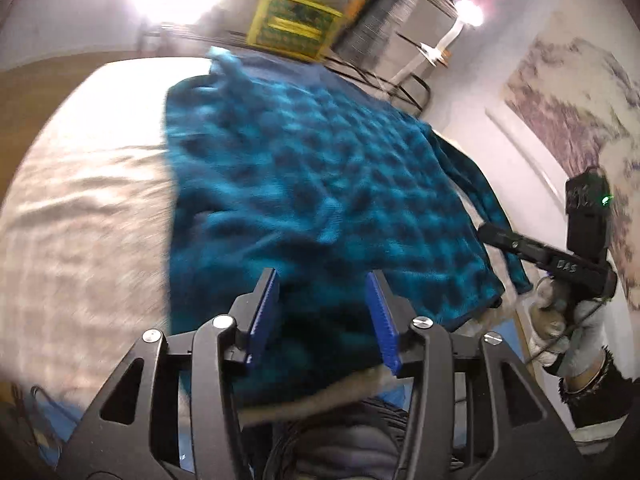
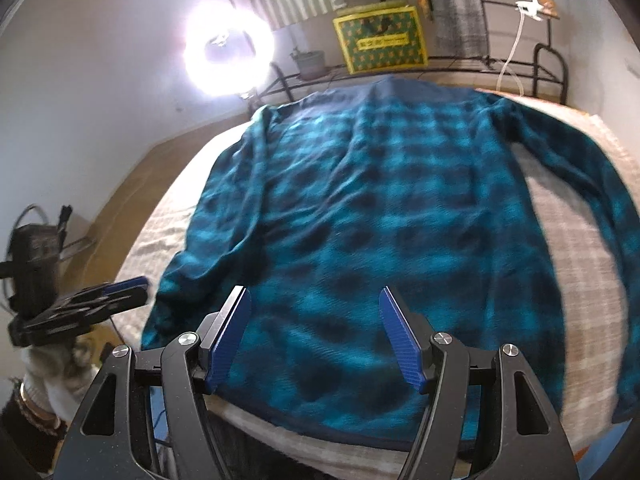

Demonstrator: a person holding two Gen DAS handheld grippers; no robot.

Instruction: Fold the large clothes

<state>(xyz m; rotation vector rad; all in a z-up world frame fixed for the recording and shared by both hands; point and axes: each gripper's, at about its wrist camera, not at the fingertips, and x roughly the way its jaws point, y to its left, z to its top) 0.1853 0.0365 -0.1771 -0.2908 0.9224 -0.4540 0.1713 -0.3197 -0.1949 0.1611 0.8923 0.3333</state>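
A teal and black plaid shirt (image 1: 312, 184) (image 2: 380, 208) lies spread flat on the bed. One sleeve (image 2: 600, 192) stretches out on the right in the right wrist view; the other sleeve (image 2: 244, 200) rests along the shirt's left side. My left gripper (image 1: 322, 300) hovers open over the shirt's near part, blue pads apart and nothing pinched. My right gripper (image 2: 316, 328) stands open above the hem, pads wide apart and empty. Each gripper also shows in the other's view: the left gripper (image 2: 136, 286) beside the shirt's left corner, the right gripper (image 1: 486, 232) near the sleeve cuff.
A beige checked bed cover (image 1: 88, 208) (image 2: 568, 248) lies under the shirt. A bright ring light (image 2: 228, 48), a yellow patterned box (image 2: 380, 36) and a black metal bed frame (image 2: 552, 64) stand beyond the far edge. A gloved hand (image 1: 560, 320) holds the right gripper.
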